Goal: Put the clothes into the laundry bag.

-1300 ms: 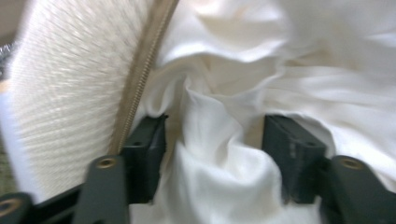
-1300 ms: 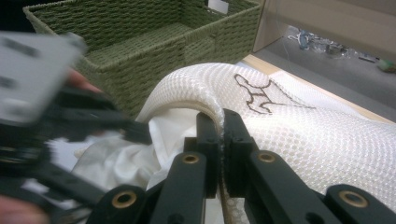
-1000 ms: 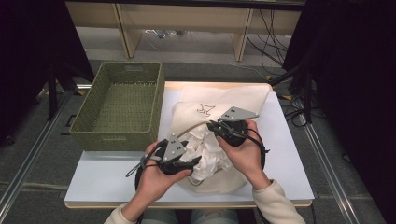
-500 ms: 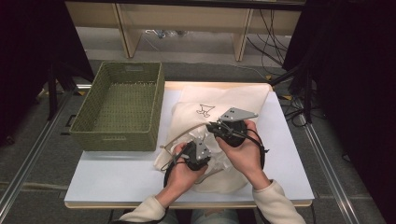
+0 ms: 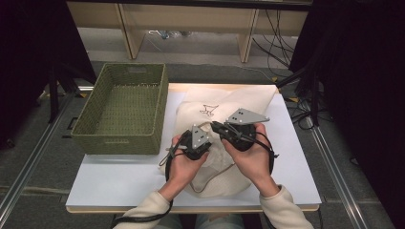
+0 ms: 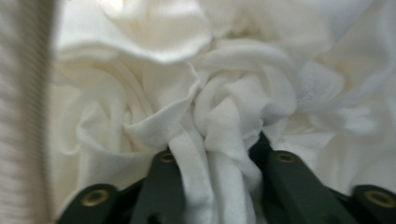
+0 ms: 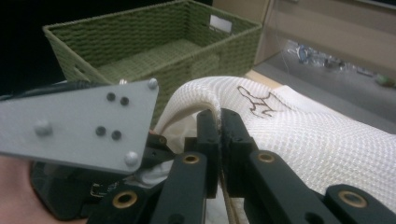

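My left gripper point(image 5: 206, 130) points down, its jaws just closed on a bunch of white cloth point(image 6: 224, 116). My right gripper point(image 5: 216, 127) lies level beside it, jaws pinched on the mesh bag's rim point(image 7: 205, 95). Both forearms reach in from below.

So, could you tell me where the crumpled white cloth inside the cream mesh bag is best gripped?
Take the crumpled white cloth by a raised fold in the middle of the bunch, coming through the bag's open mouth from the person's side. The right claw holds the cream mesh bag by its rim, lifting the mouth. The left claw already pinches such a ridge; its folds stand up and offer an edge.
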The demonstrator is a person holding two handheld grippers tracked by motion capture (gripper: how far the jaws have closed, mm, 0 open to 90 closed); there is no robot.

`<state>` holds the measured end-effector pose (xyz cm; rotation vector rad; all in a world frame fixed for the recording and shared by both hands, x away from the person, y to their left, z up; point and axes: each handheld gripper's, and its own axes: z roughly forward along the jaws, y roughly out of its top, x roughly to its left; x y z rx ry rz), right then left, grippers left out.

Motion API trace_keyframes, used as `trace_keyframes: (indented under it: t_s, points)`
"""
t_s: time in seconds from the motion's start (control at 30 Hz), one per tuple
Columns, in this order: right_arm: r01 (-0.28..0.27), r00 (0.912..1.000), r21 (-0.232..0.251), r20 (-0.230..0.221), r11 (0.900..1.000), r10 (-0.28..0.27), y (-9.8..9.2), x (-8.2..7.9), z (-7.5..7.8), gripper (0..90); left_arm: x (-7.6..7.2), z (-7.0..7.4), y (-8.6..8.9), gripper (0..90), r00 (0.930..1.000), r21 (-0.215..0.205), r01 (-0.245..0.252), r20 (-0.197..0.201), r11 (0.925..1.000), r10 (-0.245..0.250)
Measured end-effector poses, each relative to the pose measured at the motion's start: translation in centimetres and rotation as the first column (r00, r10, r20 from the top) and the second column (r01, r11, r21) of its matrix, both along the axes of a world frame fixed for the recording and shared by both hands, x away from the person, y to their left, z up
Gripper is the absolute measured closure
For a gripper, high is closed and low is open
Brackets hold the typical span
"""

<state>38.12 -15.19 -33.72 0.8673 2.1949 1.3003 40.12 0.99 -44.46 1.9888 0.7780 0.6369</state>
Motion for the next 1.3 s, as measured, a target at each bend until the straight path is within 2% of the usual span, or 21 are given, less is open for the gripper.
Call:
trace_keyframes:
  t_s: [0.03,0.07,0.1,0.2,0.23,0.27,0.37,0.43,0.47,0.5,0.53,0.57,0.67,0.77,0.8,0.97,1.03,1.1,1.13,1.17,1.3]
  points:
    - [0.019,0.9993,0.003,-0.031,1.000,-0.019,-0.1,0.0,-0.2,88.2,-0.1,-0.4,-0.3,65.7,0.9999,-0.042,-0.014,-0.006,0.9990,0.014]
    - [0.029,0.9990,0.004,-0.035,1.000,-0.029,-0.1,0.2,-0.4,88.3,-0.3,-0.4,-0.2,61.8,0.9998,0.000,0.022,-0.002,0.9998,-0.022]
    - [0.022,0.9995,-0.007,-0.024,1.000,-0.023,-0.2,0.5,-0.6,88.4,-0.7,-0.4,-0.1,57.6,0.9988,0.007,0.049,-0.007,0.9988,-0.049]
    - [0.024,0.9994,-0.003,-0.026,1.000,-0.024,-0.4,0.8,-0.8,88.6,-1.8,0.4,0.6,43.2,0.9976,-0.039,0.068,-0.012,0.9969,-0.068]
    - [0.034,0.9991,-0.008,-0.026,0.999,-0.034,-0.6,0.8,-0.7,88.6,-2.3,0.9,1.1,38.8,0.9976,-0.028,0.070,-0.004,0.9972,-0.070]
    - [0.032,0.9995,-0.008,-0.009,0.999,-0.032,-0.6,0.9,-0.7,88.6,-2.9,1.3,1.6,36.2,0.9974,-0.039,0.071,-0.003,0.9967,-0.071]
    - [0.049,0.9987,0.002,-0.014,0.999,-0.048,-0.7,0.7,-0.6,88.6,-4.8,2.6,3.4,31.7,0.9958,-0.064,0.091,0.012,0.9938,-0.090]
    - [0.043,0.9990,-0.008,-0.010,0.999,-0.043,-0.7,0.7,-0.4,88.6,-5.7,3.0,4.5,30.8,0.9969,-0.061,0.075,0.027,0.9953,-0.073]
    - [0.040,0.9992,-0.007,0.001,0.999,-0.040,-0.7,0.7,-0.4,88.6,-5.8,3.1,4.9,30.1,0.9971,-0.061,0.073,0.028,0.9955,-0.071]
    - [0.057,0.9980,0.012,-0.026,0.998,-0.057,-0.4,0.5,-0.4,88.6,-6.0,3.1,5.4,29.6,0.9977,-0.063,0.066,0.016,0.9958,-0.065]
    - [0.047,0.9989,-0.014,-0.002,0.999,-0.047,-0.5,0.5,-0.3,88.6,-6.0,2.9,5.8,29.1,0.9982,-0.070,0.060,0.011,0.9958,-0.059]
    - [0.047,0.9989,-0.009,0.002,0.999,-0.047,-0.4,0.5,-0.4,88.5,-5.8,2.6,6.1,29.0,0.9987,-0.062,0.050,0.010,0.9968,-0.050]
    - [0.036,0.9993,-0.014,0.012,0.999,-0.036,-0.3,0.4,-0.3,88.5,-5.0,1.4,6.0,28.2,0.9977,-0.047,0.045,-0.049,0.9979,-0.048]
    - [0.036,0.9994,-0.013,0.004,0.999,-0.036,-0.3,0.5,-0.3,88.5,-4.1,0.4,5.1,31.1,0.9958,-0.001,0.064,-0.066,0.9980,-0.064]
    - [0.032,0.9995,-0.009,0.005,0.999,-0.032,-0.3,0.5,-0.4,88.5,-3.9,0.1,4.7,33.6,0.9954,-0.006,0.065,-0.071,0.9979,-0.065]
    - [0.029,0.9995,-0.017,0.011,0.999,-0.028,-0.6,0.6,-0.4,88.5,-3.3,-0.5,3.7,41.3,0.9957,0.020,0.059,-0.073,0.9981,-0.057]
    - [0.029,0.9995,-0.013,-0.010,0.999,-0.029,-0.5,0.5,-0.4,88.4,-2.9,-0.7,3.5,43.1,0.9947,0.042,0.063,-0.084,0.9971,-0.059]
    - [0.032,0.9995,-0.015,-0.004,0.999,-0.032,-0.3,0.5,-0.5,88.4,-2.7,-0.9,3.2,45.3,0.9951,0.033,0.049,-0.087,0.9982,-0.046]
    - [0.032,0.9995,-0.015,-0.007,0.999,-0.032,-0.3,0.5,-0.5,88.5,-2.6,-1.0,3.2,45.9,0.9930,0.038,0.047,-0.110,0.9982,-0.042]
    - [0.033,0.9994,-0.016,-0.008,0.999,-0.033,-0.3,0.5,-0.5,88.5,-2.2,-1.1,3.2,46.8,0.9950,0.061,0.060,-0.083,0.9963,-0.055]
    - [0.029,0.9994,-0.024,-0.020,0.999,-0.029,-0.2,0.6,-0.6,88.4,-1.7,-1.8,2.8,52.8,0.9953,0.060,0.043,-0.089,0.9973,-0.037]
